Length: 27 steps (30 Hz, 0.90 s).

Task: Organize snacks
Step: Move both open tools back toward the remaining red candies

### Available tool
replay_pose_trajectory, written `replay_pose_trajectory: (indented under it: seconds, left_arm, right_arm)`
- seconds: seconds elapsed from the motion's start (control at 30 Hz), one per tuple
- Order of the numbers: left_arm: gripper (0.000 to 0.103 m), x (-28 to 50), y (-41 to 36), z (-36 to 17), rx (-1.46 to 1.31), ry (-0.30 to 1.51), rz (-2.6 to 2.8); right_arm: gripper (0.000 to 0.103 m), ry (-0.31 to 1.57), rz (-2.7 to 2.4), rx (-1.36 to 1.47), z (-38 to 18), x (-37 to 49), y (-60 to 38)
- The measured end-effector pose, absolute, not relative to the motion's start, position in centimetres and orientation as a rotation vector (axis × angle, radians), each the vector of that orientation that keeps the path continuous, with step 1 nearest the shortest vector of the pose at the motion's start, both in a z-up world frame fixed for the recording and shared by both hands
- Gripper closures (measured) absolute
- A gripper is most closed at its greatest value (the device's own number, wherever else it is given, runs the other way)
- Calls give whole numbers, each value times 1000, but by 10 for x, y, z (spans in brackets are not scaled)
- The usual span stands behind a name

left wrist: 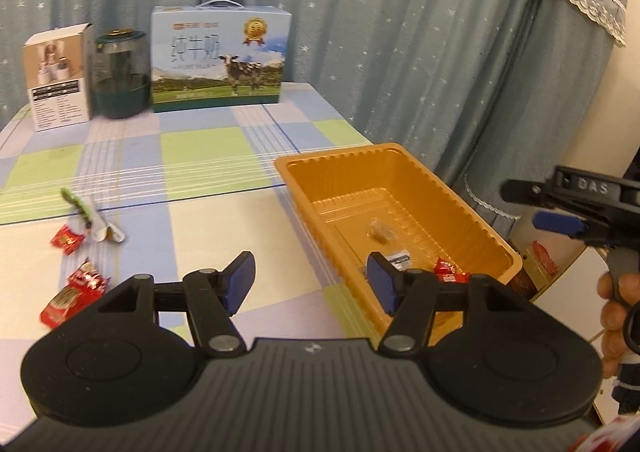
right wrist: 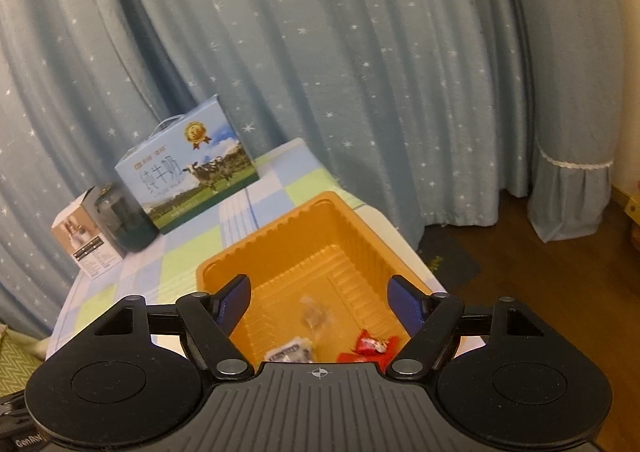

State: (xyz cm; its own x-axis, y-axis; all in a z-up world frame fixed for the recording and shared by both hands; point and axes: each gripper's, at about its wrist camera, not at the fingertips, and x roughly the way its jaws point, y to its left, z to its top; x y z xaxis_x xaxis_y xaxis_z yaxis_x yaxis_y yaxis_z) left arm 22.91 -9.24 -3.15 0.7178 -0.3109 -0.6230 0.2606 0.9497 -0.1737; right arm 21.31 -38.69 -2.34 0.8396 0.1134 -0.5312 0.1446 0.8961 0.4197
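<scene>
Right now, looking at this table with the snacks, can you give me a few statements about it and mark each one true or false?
1. The orange tray already holds a red-wrapped snack. True.
2. The left gripper grips a candy. False: its jaws stand apart with nothing between them.
3. Red snack packets lie on the tablecloth outside the tray. True.
4. The milk carton lies inside the tray. False: it stands at the far end of the table.
5. The right gripper is shut. False: its jaws are open above the tray.
</scene>
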Motion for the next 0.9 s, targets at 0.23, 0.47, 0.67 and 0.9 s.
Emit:
replay_pose_trajectory:
  seconds: [0.23, 0.47, 0.67, 0.9]
  left_arm:
    - [42, 206, -74, -22, -92, 699, -284]
    - [39, 175, -54, -10, -88, 683, -254]
    - [35, 150, -31, -3, -91, 672, -218]
    - [34, 127, 0, -5, -90, 679, -167]
  right_arm:
    - [28, 570, -8, 496, -14, 177, -380]
    - [28, 561, 29, 491, 1, 151, -356]
    - [28, 552, 67, 484, 12, 134, -334]
    - [28, 569, 116, 471, 12, 123, -307]
